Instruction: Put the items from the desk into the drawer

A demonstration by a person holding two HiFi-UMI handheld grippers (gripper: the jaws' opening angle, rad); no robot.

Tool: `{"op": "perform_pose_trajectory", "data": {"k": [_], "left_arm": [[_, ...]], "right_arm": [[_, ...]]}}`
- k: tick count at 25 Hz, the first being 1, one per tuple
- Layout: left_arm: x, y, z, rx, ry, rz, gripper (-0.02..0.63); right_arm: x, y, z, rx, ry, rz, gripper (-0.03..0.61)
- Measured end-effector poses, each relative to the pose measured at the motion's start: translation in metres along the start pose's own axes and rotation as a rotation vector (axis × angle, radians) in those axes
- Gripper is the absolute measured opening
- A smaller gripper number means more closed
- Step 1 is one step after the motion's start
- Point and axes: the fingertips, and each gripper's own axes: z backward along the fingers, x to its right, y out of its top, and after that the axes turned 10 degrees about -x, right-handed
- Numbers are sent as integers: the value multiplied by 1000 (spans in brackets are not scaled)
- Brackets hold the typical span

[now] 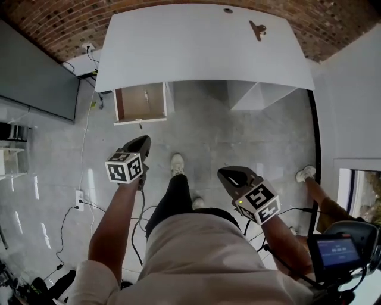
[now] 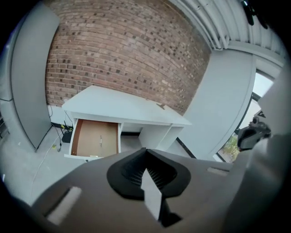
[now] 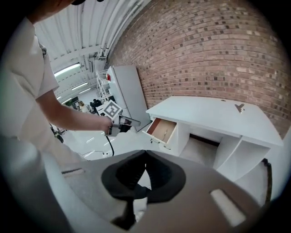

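Note:
A white desk (image 1: 196,50) stands against the brick wall, well ahead of me. On its top lie a brown clip-like item (image 1: 257,28) and a small dark round thing (image 1: 228,10). Its left drawer (image 1: 141,102) is pulled open, with a small pale object (image 1: 145,94) on its wooden bottom. My left gripper (image 1: 141,142) and right gripper (image 1: 226,174) are held over the floor, far short of the desk, both shut and empty. The left gripper view has its jaws (image 2: 145,151) closed below the drawer (image 2: 95,139). In the right gripper view the gripper (image 3: 145,154) is closed too, with the clip (image 3: 239,107) far off.
Cables (image 1: 83,137) run over the grey floor at the left near a wall socket (image 1: 79,196). A dark grey cabinet (image 1: 33,77) stands at the left. Another person's shoe (image 1: 306,173) and a device with a screen (image 1: 339,251) are at the right.

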Motion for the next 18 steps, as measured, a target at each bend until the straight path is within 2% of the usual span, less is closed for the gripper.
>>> {"op": "perform_pose_trajectory", "data": {"k": [4,9,13,18], "left_arm": [[90,-20,72,68,-41,-60,8],[193,-79,154,21,-116,-209,8],[235,-100,171,-29,-196,-282,8],[257,-121,194,-50,-274,-340,8]], "right_arm": [[-27,-39,17,23,34,31,3],[-88,-57,44,61,54,93,3],[-103,-57,48,76,54,113,3],[-138,-70,58,65,33,104,3]]}}
